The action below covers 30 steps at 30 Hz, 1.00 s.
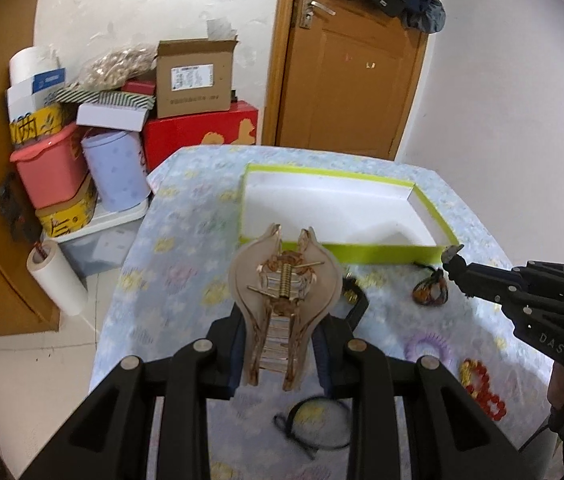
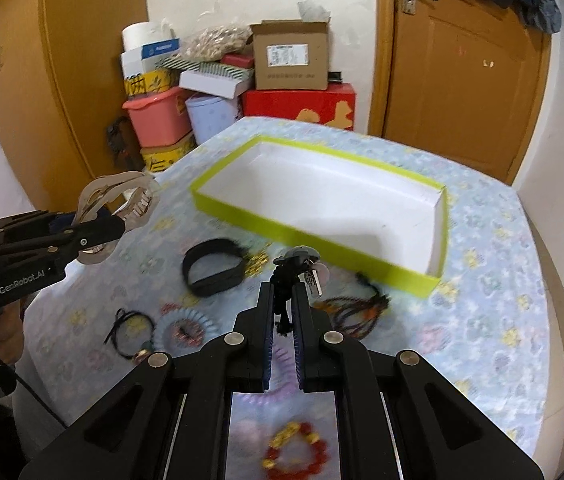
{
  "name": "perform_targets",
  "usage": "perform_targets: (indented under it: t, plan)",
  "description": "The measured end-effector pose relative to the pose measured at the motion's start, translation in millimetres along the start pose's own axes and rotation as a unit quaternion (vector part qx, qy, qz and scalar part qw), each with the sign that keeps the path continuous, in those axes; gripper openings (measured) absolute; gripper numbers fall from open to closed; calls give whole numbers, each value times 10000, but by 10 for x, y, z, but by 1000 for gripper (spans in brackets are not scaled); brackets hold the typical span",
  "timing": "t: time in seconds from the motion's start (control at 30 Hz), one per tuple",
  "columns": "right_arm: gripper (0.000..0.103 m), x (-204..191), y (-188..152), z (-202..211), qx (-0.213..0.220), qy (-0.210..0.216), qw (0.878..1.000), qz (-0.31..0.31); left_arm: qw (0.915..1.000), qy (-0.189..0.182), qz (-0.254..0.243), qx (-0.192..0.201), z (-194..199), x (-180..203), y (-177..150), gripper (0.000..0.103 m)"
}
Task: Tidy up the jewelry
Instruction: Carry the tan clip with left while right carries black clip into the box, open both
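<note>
Left gripper (image 1: 282, 344): lower centre of the left-wrist view, jaws partly spread and pinching a beige hair claw (image 1: 284, 300) by its sides; the clip stands upright between the fingers, spring and teeth facing the camera. In the right-wrist view the same gripper enters from the left edge, the clip clear of the cloth.

Right gripper (image 2: 283, 320): lower centre of its own view, jaws pressed nearly together on a black cord (image 2: 282, 292) with a grey charm (image 2: 302, 256) and a small tag at its top, just beyond the fingertips.

Box (image 2: 314, 236): open, white inside, yellow-green rim, centre of the table (image 2: 502, 280), which has a pale floral cover. No item shows inside it.

Loose on the cover, right-wrist view:
- black band (image 2: 211, 270), left of centre, near the box's front wall;
- thin black tie (image 2: 131, 334), lower left;
- pale coil tie (image 2: 185, 328), beside the black tie;
- dark beaded bracelets (image 2: 356, 312), right of the gripper tips;
- red-and-gold bead bracelet (image 2: 296, 450), bottom centre, blurred.

Background, upper left: stacked cartons (image 2: 290, 56), a pink tub (image 2: 157, 120). Upper right: wooden door (image 2: 462, 100).
</note>
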State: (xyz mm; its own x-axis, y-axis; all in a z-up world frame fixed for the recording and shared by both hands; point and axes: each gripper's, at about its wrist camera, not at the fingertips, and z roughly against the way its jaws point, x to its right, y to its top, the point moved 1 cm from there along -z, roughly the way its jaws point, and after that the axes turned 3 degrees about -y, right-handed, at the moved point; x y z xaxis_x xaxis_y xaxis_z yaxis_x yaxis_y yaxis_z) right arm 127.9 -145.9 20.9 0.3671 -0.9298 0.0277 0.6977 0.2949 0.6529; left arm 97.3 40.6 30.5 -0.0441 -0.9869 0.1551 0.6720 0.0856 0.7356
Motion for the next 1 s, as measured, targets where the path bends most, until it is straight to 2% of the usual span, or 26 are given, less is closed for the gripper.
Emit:
perform_targets:
  t: [0.2, 0.5, 0.77, 1.0]
  plan:
    - [9, 305, 186, -133, 23, -127, 9998, -170, 9998, -97, -188, 17, -241, 87, 294, 30]
    - [9, 646, 452, -527, -97, -187, 9992, -350, 9994, -155, -203, -225, -835, 44, 652, 30]
    - [9, 927, 671, -988, -248, -344, 9983, -404, 9988, -50, -255, -414, -1369, -1, 917, 30]
    - [9, 1150, 723, -1353, -470, -513, 9962, -525, 9976, 157, -221, -635, -1767, -76, 1002, 30]
